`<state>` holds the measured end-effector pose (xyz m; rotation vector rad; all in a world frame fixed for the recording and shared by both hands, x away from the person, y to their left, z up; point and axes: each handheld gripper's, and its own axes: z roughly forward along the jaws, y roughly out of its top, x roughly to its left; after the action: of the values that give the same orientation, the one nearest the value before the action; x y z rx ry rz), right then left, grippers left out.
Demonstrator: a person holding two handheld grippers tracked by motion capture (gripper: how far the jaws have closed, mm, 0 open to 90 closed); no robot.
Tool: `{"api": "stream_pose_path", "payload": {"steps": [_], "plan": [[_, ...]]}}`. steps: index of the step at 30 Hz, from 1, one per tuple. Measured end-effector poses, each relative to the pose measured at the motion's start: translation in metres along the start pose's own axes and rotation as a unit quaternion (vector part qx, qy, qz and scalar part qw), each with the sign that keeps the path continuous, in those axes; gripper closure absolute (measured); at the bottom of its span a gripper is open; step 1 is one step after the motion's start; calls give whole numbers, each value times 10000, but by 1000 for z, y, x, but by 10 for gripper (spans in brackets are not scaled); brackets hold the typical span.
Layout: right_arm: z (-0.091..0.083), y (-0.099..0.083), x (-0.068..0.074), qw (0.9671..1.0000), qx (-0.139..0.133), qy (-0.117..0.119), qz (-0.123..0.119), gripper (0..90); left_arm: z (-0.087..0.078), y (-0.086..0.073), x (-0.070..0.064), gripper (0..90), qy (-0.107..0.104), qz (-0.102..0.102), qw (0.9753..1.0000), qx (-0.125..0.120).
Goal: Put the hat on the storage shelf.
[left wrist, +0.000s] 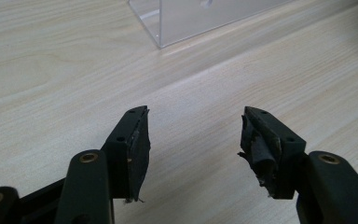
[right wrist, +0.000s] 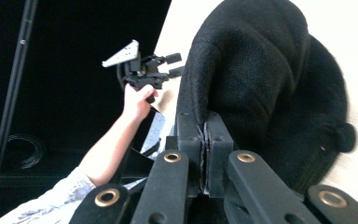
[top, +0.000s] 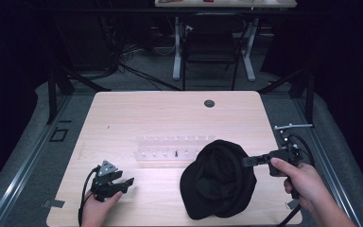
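On the left side of the table (top: 123, 109), near the front edge, the left gripper (top: 128, 182) is held low over the wood by the person's left hand (top: 99, 208). Its jaws stand wide apart and there is nothing between them. In the left gripper view the two worn pads (left wrist: 137, 147) point over bare wood toward the corner of a clear rack (left wrist: 200, 18), which is near but not touched.

In the middle of the table, in the high view, the clear rack (top: 175, 149) lies flat, and one small dark piece stands in it. Its right end is just beside the hat (top: 220, 177), or maybe a little under it; I cannot tell which.

The black hat lies on the table right of the middle, near the front edge. It is soft and folded, with a small round knob (right wrist: 347, 137) at one side.

On the right, the right gripper (top: 245, 161) comes in from the right, held by the right hand (top: 302, 182). In the right gripper view its jaws are pressed together on the edge of the hat (right wrist: 261, 79), so it is pinching the cloth. Behind it the left gripper (right wrist: 172, 65) shows farther off.
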<state>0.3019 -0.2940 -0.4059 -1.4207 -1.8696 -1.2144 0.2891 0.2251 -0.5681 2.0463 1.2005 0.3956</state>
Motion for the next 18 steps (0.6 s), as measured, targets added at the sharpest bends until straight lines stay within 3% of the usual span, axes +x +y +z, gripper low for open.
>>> {"api": "stream_pose_path", "payload": {"steps": [10,18], "plan": [[-10,4,22,9992,-201,262,-241,888,-1,0,0,419,6,24,10000,-2],[-19,10,31,9984,-349,302,-339,888,1,1,0,405,-9,29,10000,16]]}}
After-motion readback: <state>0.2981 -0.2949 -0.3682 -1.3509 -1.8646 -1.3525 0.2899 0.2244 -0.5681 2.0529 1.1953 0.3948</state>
